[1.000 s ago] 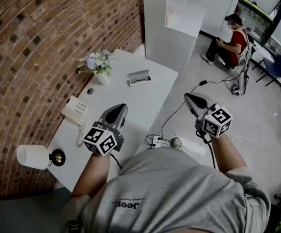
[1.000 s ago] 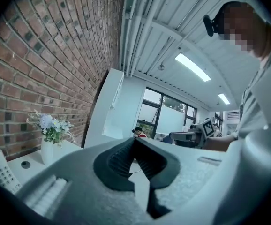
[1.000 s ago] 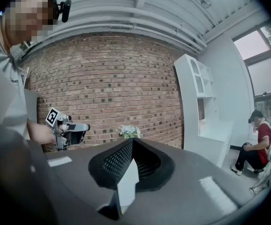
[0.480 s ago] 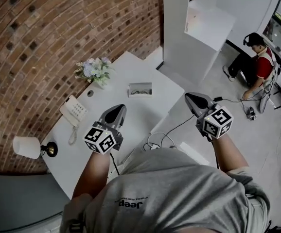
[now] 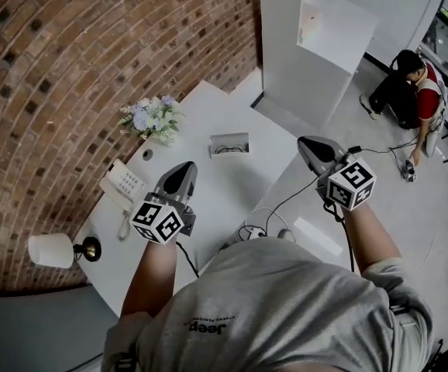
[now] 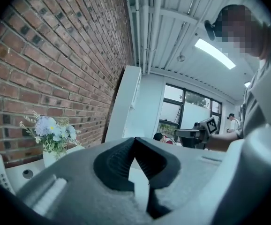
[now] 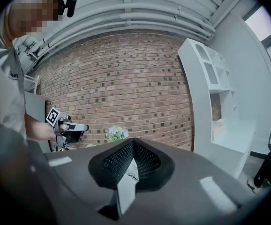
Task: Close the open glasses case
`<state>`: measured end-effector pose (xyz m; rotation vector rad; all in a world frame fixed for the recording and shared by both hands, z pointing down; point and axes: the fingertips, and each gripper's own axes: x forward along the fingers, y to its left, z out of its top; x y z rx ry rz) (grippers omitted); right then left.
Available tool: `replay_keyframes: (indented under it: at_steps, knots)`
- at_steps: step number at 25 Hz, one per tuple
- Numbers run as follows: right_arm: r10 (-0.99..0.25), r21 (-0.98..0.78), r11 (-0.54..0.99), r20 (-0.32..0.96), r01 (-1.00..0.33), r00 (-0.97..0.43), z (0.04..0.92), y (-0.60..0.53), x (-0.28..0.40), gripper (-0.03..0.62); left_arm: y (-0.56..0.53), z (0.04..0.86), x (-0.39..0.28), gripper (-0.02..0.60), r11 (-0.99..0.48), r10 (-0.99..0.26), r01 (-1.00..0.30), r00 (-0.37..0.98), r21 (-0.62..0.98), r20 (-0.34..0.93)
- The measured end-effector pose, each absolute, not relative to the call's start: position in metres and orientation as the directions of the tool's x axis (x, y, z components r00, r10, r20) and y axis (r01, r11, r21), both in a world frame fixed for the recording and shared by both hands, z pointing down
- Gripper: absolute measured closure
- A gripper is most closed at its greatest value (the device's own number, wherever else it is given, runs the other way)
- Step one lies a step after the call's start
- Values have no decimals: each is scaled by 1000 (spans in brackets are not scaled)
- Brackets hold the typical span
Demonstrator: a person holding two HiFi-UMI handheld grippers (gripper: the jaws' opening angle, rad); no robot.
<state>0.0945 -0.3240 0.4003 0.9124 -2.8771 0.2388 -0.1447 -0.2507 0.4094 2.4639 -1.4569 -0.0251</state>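
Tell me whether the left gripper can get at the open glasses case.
Probably yes. The left gripper hangs over the white table, and the glasses case lies open ahead of it with only bare tabletop between them. It has not reached the case yet.

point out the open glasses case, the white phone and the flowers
glasses case (image 5: pixel 229 144), head view, middle of the open case
white phone (image 5: pixel 125 184), head view, on its keypad
flowers (image 5: pixel 151 117), head view, centre of the bunch
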Motion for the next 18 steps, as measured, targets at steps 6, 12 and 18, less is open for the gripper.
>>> replay_keyframes:
  at_steps: [6, 12, 18]
  knots:
    - [-570, -104, 799, 185, -592, -801, 402, -316, 67, 585, -258, 408, -165, 583, -486, -846, -838, 522, 249, 108]
    - [-563, -102, 803, 195, -588, -803, 405, -317, 60, 585, -259, 410, -164, 583, -491, -841, -832, 530, 257, 108]
    - [-554, -99, 812, 181, -576, -812, 405, -322, 59, 583, -259, 410, -161, 583, -483, -847, -838, 521, 254, 109]
